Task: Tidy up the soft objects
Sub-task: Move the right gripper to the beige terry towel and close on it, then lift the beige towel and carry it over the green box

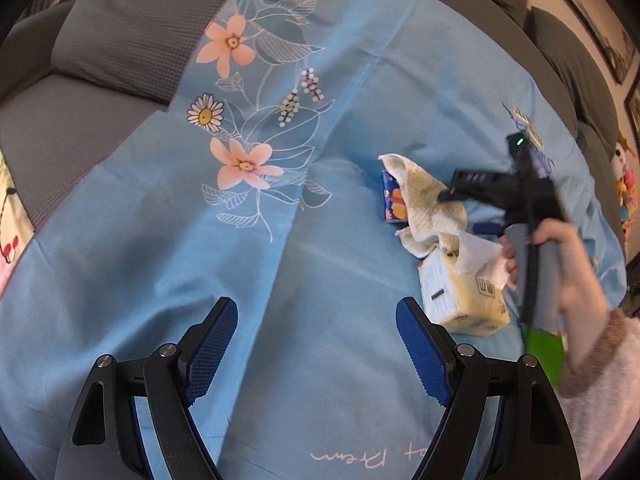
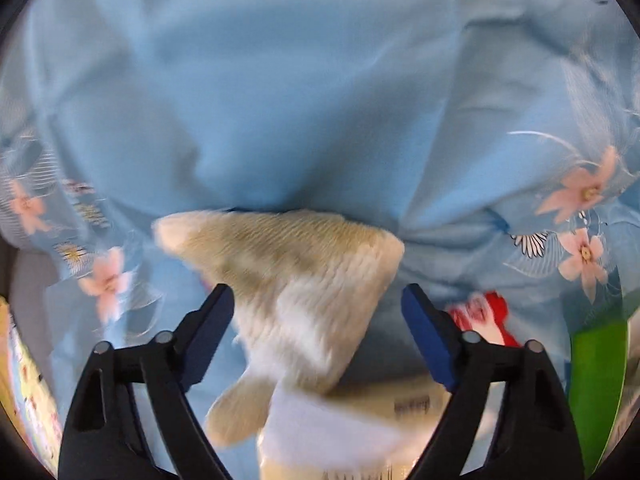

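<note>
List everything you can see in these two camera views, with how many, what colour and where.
bedsheet: one, light blue with flower print, spread over the sofa
sofa: one, grey, beneath the sheet
cloth: one, cream, crumpled, lying between the right gripper's fingers
tissue pack: one, pale yellow, right of the cloth
small packet: one, blue and orange, partly under the cloth
left gripper: one, black with blue pads, open, empty
right gripper: one, black with blue pads, open over the cloth
hand: one, holding the right gripper
</note>
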A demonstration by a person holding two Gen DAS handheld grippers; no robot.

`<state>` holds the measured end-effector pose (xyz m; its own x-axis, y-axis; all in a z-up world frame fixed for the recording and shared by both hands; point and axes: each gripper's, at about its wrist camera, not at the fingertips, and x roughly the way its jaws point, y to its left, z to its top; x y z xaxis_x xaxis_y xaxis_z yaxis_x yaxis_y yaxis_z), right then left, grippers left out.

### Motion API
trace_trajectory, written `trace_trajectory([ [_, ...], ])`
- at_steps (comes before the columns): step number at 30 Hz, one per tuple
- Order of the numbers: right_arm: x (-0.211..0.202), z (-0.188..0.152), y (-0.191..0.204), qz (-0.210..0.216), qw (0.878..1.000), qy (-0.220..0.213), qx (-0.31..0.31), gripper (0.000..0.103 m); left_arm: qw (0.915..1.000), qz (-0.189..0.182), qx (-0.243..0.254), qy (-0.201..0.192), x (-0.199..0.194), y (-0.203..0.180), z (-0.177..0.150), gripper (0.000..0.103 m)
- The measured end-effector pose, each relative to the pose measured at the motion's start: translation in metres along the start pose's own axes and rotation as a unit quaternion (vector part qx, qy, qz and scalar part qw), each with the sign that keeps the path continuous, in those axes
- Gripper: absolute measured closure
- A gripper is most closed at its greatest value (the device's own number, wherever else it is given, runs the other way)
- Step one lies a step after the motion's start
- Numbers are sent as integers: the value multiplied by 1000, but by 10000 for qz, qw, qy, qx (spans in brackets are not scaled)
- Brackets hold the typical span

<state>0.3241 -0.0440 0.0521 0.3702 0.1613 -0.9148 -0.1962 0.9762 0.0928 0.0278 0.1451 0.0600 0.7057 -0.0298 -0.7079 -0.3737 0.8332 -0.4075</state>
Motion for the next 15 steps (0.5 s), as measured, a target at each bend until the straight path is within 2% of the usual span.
trace_trajectory([
  [2,17,4,1,-111,9998,150,-66,34,9999,7,-106,58,3,3,3,21],
  [3,22,4,2,-130,9997,180,-97,42,9999,-15,-149,78,4,4,3,21],
  [4,26,4,2,-141,9997,176,-104,60,9998,-39,-163,94,5,4,3,21],
  [6,28,4,0,-191,9997,143,-81,80,9997,-100,-168,132,6,3,3,21],
  [10,1,5,-4,203,9995,-247,31,85,9996,-111,-215,148,7,3,1,21],
  [15,-76,2,-7,655,9933,-946,54,85,9996,-97,-224,133,6,1,-1,21],
])
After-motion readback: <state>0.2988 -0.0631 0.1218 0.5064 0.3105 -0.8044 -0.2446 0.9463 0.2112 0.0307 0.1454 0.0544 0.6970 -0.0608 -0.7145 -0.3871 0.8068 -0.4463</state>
